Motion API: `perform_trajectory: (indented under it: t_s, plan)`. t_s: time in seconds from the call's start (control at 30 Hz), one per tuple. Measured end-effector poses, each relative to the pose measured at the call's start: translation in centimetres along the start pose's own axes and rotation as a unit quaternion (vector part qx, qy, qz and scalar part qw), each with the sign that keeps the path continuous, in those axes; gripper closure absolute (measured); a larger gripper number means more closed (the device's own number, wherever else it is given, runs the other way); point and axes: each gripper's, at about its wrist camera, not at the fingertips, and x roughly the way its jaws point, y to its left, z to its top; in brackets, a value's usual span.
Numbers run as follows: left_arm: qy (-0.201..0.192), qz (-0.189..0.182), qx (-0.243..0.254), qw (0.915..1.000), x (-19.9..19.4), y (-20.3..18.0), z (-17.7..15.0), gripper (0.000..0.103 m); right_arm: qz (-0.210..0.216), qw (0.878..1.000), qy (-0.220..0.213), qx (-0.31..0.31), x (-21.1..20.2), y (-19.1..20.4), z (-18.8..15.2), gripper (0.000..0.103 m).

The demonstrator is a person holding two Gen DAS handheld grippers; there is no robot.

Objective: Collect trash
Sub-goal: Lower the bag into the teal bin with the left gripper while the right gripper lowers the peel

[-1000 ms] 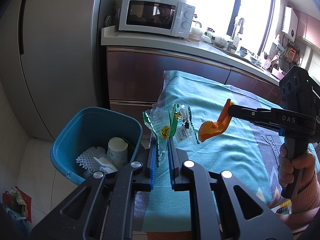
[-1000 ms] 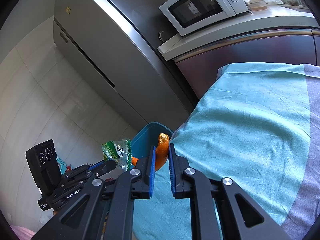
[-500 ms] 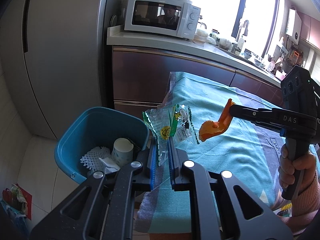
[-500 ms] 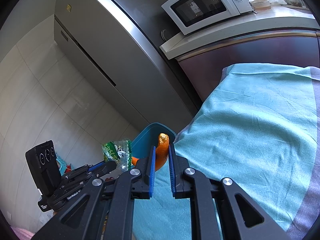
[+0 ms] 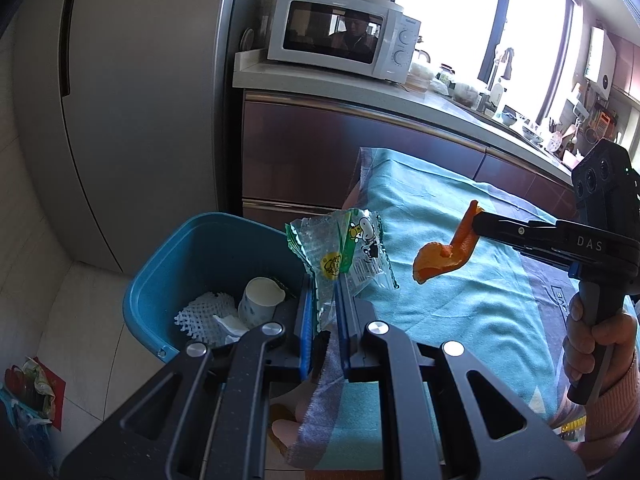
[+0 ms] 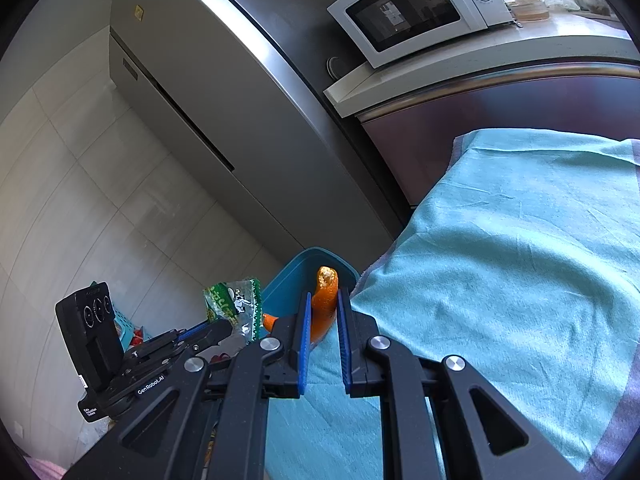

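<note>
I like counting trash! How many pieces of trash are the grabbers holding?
2: a clear snack wrapper in the left gripper, and an orange peel in the right gripper.

My left tongs (image 5: 322, 300) pinch a clear snack wrapper (image 5: 344, 254) beside the blue bin (image 5: 188, 256), which holds a paper cup (image 5: 260, 300). My right tongs (image 5: 478, 224) grip an orange peel (image 5: 444, 256) above the teal-clothed counter (image 5: 460, 312).

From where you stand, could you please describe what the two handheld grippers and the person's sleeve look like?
Both grippers are matte black with silver bolts and blue finger pads. The right gripper reads "DAS"; the left gripper reads "GenRobot.AI". Each carries a black three-lens camera block. The sleeve is pink knit.
</note>
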Motion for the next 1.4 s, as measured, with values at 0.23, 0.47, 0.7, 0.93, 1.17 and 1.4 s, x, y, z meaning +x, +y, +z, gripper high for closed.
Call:
perform_trajectory:
  t_s: [0.23, 0.47, 0.7, 0.93, 1.17, 1.4]
  plan:
    - [-0.001, 0.006, -0.006, 1.0, -0.1, 0.3, -0.1, 0.092, 0.002, 1.0, 0.005, -0.003, 0.6, 0.2, 0.3, 0.092]
    - [0.0, 0.011, -0.013, 0.9998, 0.0, 0.7, -0.1, 0.092, 0.003, 1.0, 0.01, -0.005, 1.1, 0.3, 0.5, 0.092]
    - [0.002, 0.016, -0.021, 0.9997, 0.1, 1.3, -0.1, 0.092, 0.004, 1.0, 0.013, -0.01, 1.4, 0.6, 0.7, 0.092]
    - [0.002, 0.02, -0.026, 0.9995, 0.3, 1.7, -0.2, 0.092, 0.007, 1.0, 0.016, -0.012, 1.9, 0.7, 0.9, 0.092]
    - [0.004, 0.023, -0.031, 0.9992, 0.6, 2.2, -0.3, 0.092, 0.01, 1.0, 0.022, -0.017, 2.4, 1.1, 0.9, 0.092]
    - [0.005, 0.028, -0.035, 0.999, 0.8, 2.7, -0.4, 0.092, 0.011, 0.999, 0.026, -0.02, 3.2, 1.5, 1.0, 0.092]
